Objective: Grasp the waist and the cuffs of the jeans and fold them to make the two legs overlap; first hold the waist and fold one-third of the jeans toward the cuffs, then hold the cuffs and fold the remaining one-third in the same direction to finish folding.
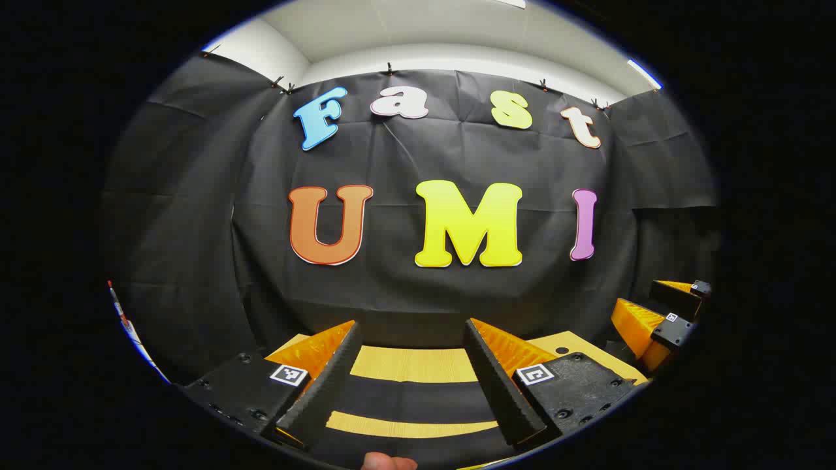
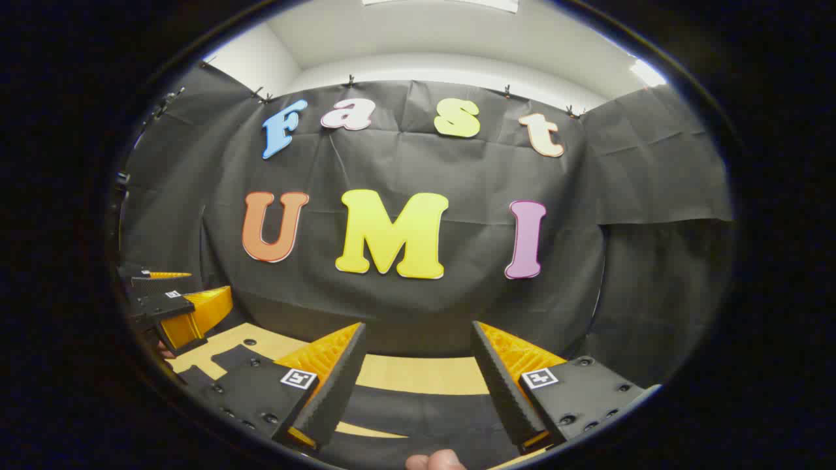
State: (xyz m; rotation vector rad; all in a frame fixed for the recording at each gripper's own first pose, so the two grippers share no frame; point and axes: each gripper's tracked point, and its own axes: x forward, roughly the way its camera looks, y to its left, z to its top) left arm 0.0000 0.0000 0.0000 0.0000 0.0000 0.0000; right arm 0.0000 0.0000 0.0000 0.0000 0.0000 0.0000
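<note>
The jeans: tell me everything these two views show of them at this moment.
The jeans look like dark, near-black cloth lying flat on the pale wooden table. Bands of tabletop show between dark stretches, so they seem spread out rather than bundled. They lie low between the open fingers of the left tool and right tool; neither grips them. Waist and cuffs cannot be told apart.

Even light is coming from above, where a ceiling light [image 1: 643,73] is glaring at the upper right of the left gripper view and another [image 2: 646,72] in the right gripper view. The fisheye lens is bending straight edges strongly toward the rims, where both views are darkening. Both views are staying sharp, with soft shadows lying on the worktop [image 1: 411,363].
</note>
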